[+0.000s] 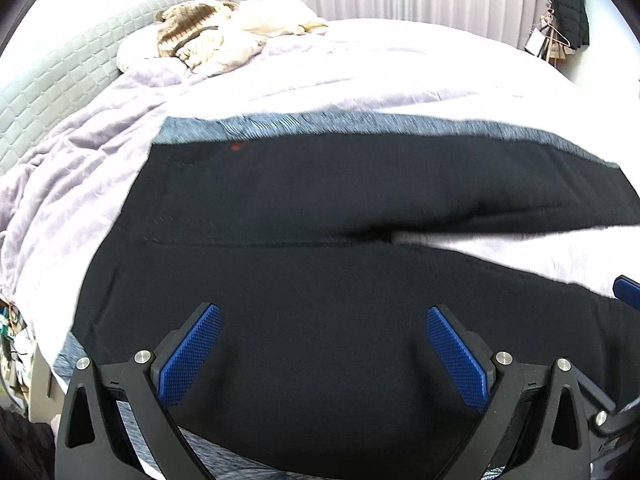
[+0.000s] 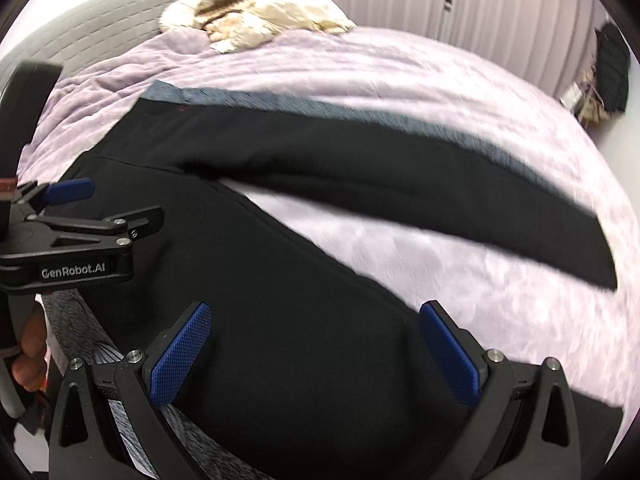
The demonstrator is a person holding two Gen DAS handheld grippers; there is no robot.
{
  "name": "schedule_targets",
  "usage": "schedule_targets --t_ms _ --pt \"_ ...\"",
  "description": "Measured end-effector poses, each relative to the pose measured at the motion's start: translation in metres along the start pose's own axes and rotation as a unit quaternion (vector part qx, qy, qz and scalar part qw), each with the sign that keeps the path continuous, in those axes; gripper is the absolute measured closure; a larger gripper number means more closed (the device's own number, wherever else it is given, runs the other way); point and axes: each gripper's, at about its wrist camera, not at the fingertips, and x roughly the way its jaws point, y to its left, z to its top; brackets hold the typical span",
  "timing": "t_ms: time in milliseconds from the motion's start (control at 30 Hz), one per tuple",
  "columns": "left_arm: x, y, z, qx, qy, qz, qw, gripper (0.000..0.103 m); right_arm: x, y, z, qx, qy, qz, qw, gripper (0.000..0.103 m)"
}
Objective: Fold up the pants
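Left wrist: pants (image 1: 320,208) flat on blanket (image 1: 360,64) (jaws spread).

One pair of black pants (image 1: 320,208) lies spread on the bed, its two legs splitting toward 3 o'clock. One lilac blanket (image 1: 360,64) covers the bed, and one grey padded headboard (image 1: 48,80) stands at 10 o'clock. One heap of cream and brown bedding (image 1: 216,36) sits at 11 o'clock. One dark garment (image 1: 568,4) hangs at 1 o'clock. Two grippers show, the left gripper (image 1: 323,320) and the right gripper (image 2: 314,318), each with two blue pads
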Motion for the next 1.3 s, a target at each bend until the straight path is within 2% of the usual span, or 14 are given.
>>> schedule_targets --t_ms 67,133,333,467,567,700,833,967,1067,1167,1267,1300 --pt "-0.002 0.003 0.005 0.002 -0.008 0.004 1.0000 0.000 -0.001 0.003 0.007 -0.011 0.009 0.003 1.000 0.000" --pt "-0.002 0.008 0.011 -0.005 -0.009 0.006 0.9999 0.000 0.002 0.005 0.010 -0.027 -0.011 -0.011 1.000 0.000" --pt "0.002 0.022 0.031 -0.008 -0.014 0.006 0.9998 0.000 0.011 0.012 0.036 -0.048 -0.009 0.007 0.999 0.000" --pt "0.011 0.030 0.043 -0.007 -0.012 0.004 0.9999 0.000 0.023 0.009 0.061 -0.059 -0.005 0.025 0.998 0.000" --pt "0.025 0.033 0.053 -0.012 0.004 -0.007 0.9999 0.000 0.026 0.000 0.061 -0.053 -0.008 0.056 0.997 0.000" --pt "0.050 0.041 0.076 -0.027 0.037 -0.022 0.9987 0.000 0.049 -0.006 0.086 -0.064 0.005 0.079 0.995 0.000" --pt "0.078 0.054 0.101 -0.069 0.066 -0.032 0.9949 0.000 0.074 -0.016 0.112 -0.074 0.002 0.094 0.993 0.000" --pt "0.095 0.060 0.122 -0.081 0.065 -0.028 0.9942 0.000 0.103 -0.027 0.140 -0.070 0.010 0.101 0.992 0.000" --pt "0.109 0.067 0.135 -0.091 0.068 -0.017 0.9934 0.000 0.118 -0.017 0.168 -0.083 0.009 0.107 0.991 0.000" --pt "0.125 0.085 0.146 -0.127 0.074 -0.025 0.9888 0.000 0.149 0.007 0.194 -0.137 0.015 0.109 0.984 0.000" --pt "0.140 0.096 0.147 -0.150 0.092 -0.031 0.9840 0.000 0.177 0.024 0.211 -0.190 0.024 0.094 0.977 0.000" --pt "0.143 0.098 0.146 -0.154 0.096 -0.033 0.9829 0.000 0.188 0.028 0.219 -0.200 0.030 0.108 0.973 0.000"
